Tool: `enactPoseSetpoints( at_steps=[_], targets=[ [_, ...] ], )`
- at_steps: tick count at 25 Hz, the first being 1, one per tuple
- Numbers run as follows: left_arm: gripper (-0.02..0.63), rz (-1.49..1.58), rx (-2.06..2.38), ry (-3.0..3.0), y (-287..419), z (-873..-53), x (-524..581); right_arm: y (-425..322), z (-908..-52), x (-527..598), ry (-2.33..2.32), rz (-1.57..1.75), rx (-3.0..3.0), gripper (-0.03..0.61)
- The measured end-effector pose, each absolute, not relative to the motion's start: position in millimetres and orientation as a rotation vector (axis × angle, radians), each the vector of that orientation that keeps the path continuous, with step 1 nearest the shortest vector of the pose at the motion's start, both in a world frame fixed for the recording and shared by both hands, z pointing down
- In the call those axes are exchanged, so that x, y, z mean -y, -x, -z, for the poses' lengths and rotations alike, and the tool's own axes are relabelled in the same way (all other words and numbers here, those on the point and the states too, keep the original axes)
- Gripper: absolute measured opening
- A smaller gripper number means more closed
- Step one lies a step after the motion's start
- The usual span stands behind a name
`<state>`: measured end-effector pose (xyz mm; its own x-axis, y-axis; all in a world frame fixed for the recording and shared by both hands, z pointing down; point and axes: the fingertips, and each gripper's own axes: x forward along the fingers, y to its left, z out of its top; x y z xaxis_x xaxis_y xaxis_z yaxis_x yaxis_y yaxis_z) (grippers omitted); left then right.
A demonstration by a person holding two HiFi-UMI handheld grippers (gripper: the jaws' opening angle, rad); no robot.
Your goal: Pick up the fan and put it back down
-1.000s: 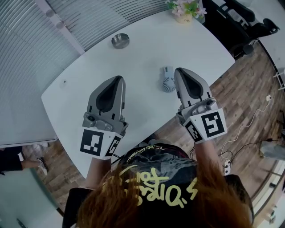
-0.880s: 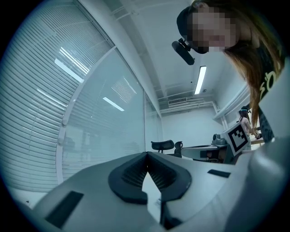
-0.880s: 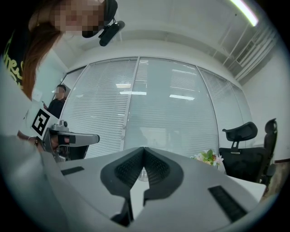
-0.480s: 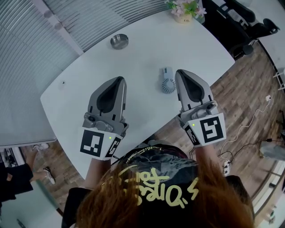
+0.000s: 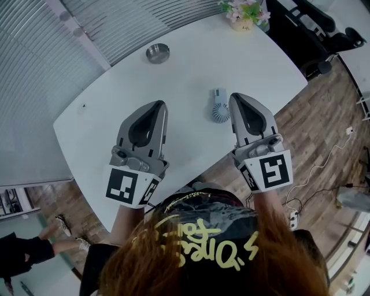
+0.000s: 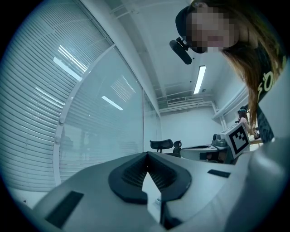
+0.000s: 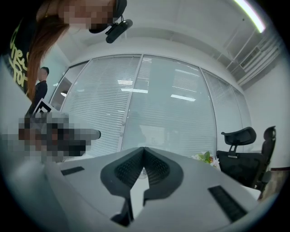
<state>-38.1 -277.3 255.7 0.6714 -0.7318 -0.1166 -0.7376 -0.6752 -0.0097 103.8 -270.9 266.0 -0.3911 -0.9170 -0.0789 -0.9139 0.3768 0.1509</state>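
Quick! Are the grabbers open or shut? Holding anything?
Left gripper: shut, holding nothing.
Right gripper: shut, holding nothing; the fan lies beside it.

Head view steeply down over table point(image 5: 191, 63), gripper views level, roomward

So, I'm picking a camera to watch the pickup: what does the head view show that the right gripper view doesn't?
Head view only: the fan lying on the table, just left of the right hand-held gripper. Right gripper view only: a ceiling light, and its jaws shut with nothing between them. Both: the flowers, black chairs and window blinds.
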Motion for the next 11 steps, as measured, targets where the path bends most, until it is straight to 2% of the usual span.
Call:
enactPoseSetpoints(
  at_steps=[11],
  targets=[
    [-0.009, -0.170, -1.240, 2.823, 38.7, -254.9, 276.3, -104.3, -274.1, 269.8, -1.737, 0.150, 2.642, 0.002]
  ],
)
